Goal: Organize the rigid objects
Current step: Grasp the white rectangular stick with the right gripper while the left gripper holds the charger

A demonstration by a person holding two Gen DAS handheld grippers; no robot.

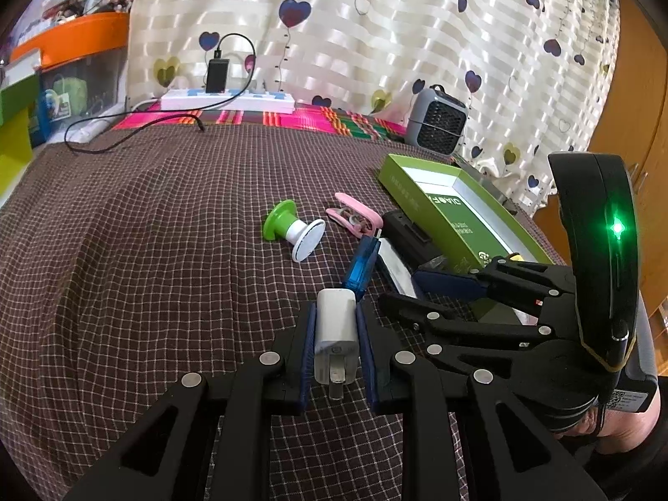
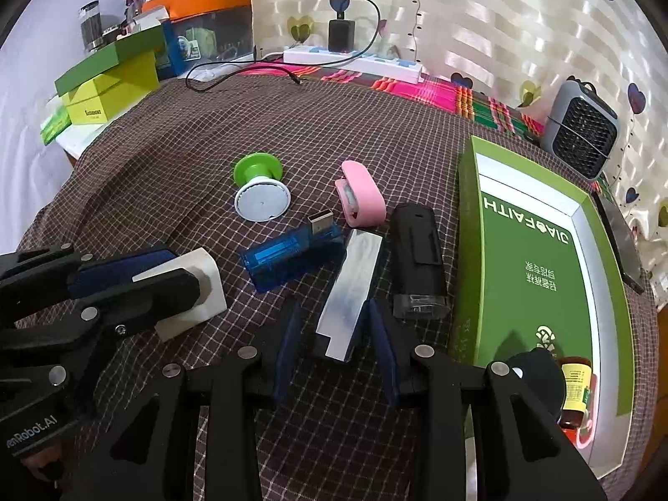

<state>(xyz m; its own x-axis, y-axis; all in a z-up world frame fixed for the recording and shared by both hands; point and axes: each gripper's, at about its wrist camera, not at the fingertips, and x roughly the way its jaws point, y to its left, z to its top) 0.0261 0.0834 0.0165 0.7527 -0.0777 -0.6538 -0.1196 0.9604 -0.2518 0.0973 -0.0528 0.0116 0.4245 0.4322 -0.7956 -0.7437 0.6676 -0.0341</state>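
Note:
My left gripper (image 1: 336,330) is shut on a white plug adapter (image 1: 336,334), low over the checked cloth; it also shows in the right wrist view (image 2: 196,288). My right gripper (image 2: 334,325) is open with its jaws on either side of a silver flat bar (image 2: 355,292). A blue USB stick (image 2: 288,254), a pink clip (image 2: 361,196), a black device (image 2: 417,259) and a green-and-white spool (image 2: 259,188) lie on the cloth. An open green box (image 2: 538,250) stands to the right and holds a small bottle (image 2: 576,388).
A grey mini fan (image 2: 582,129) stands at the back right. A white power strip (image 2: 355,60) with a black charger and cable lies at the back. Green and yellow boxes (image 2: 108,83) and an orange-lidded bin (image 2: 204,12) stand at the back left.

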